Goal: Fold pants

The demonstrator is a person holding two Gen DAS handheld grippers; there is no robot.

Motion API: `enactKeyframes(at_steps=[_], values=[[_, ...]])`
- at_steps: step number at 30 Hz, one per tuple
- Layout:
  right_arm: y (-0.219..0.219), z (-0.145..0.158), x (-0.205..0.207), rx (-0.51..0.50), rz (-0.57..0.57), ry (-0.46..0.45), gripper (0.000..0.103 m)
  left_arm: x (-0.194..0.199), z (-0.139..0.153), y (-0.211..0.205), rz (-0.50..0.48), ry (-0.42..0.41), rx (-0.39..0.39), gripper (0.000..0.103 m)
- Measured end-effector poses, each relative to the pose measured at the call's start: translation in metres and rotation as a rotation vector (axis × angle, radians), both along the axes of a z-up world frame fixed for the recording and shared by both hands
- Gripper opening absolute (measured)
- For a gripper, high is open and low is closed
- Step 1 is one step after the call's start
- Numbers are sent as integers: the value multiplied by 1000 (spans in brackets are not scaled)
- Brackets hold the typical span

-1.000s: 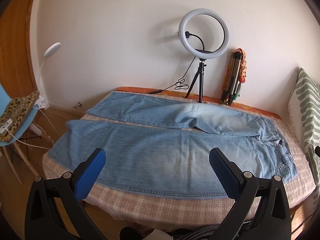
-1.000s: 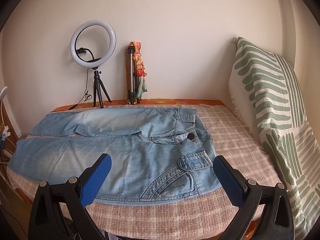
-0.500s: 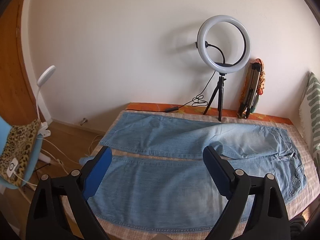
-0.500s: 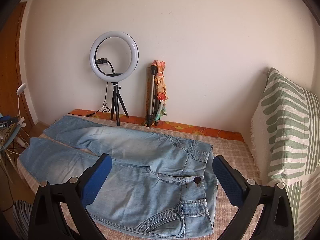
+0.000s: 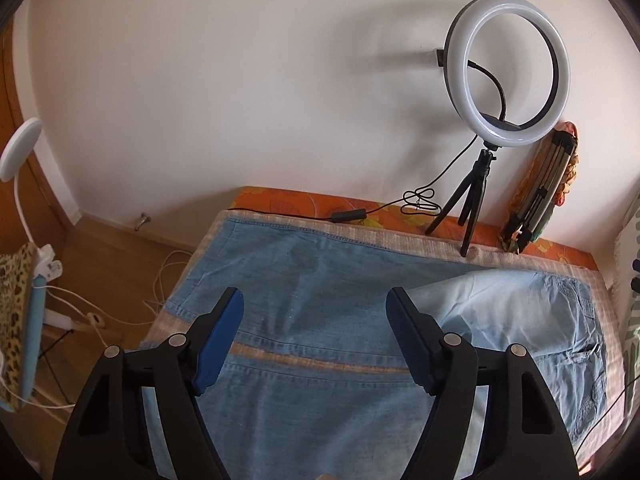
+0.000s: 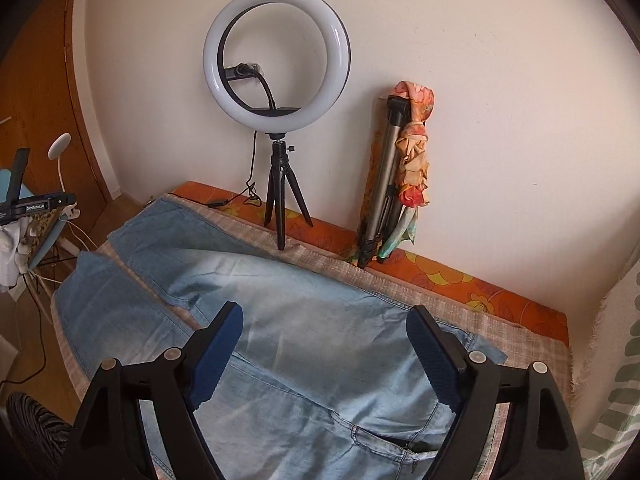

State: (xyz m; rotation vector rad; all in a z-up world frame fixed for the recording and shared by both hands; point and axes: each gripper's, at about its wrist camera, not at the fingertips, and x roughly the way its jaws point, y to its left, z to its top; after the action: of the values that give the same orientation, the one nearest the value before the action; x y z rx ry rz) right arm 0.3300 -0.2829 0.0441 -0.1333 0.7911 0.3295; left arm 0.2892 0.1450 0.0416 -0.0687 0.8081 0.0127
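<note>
Item: pants [image 5: 320, 320], light denim, flat on bed [image 5: 304, 200]; long axis left to right, waist at frame right. My left gripper [image 5: 315, 334] and right gripper [image 6: 324, 342]: jaws spread, empty, above denim. Desk lamp [image 5: 18, 148] large only in left view; folded tripod's scarf [image 6: 414, 136] clear in right view.

Light-blue denim pants [image 5: 320, 280] spread flat on bed, legs apart, unfolded.

Ring light [image 5: 507, 72] on small black tripod [image 5: 468, 208] stands at bed's [image 5: 304, 202] far edge by white wall. Folded tripod [image 6: 384, 184] with floral scarf [image 6: 414, 136] leans beside it. Desk lamp [image 5: 18, 148], leopard-print chair [image 5: 14, 300] left; striped pillow [image 6: 624, 368] right.
</note>
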Motion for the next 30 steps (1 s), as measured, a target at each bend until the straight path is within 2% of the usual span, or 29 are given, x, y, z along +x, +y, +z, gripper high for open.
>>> enactKeyframes(at_steps=[3,7,10,11,13,15,18,21,27,30], values=[[14,-31,48,-14,26,51,76,23,-24,-7,-12,42,-23,67],[27,-76,103,-27,60,120,66,43,-63,-23,-46,98,-14,62],[35,-111,140,-34,69,170,62,61,-94,-39,-70,141,-30,61],[36,-120,152,-26,67,190,61,68,-105,-46,-77,152,-34,61],[37,-138,174,2,63,232,50,80,-124,-61,-92,166,-26,59],[38,-154,191,14,69,262,47,96,-138,-78,-110,180,-23,57],[44,-171,210,-6,82,277,45,118,-153,-105,-140,188,-22,57],[46,-182,222,23,91,293,45,131,-168,-125,-179,207,-13,54],[58,-204,230,11,168,321,45,127,-196,-143,-247,267,56,53],[63,-208,232,22,206,325,46,121,-199,-144,-261,251,78,53]])
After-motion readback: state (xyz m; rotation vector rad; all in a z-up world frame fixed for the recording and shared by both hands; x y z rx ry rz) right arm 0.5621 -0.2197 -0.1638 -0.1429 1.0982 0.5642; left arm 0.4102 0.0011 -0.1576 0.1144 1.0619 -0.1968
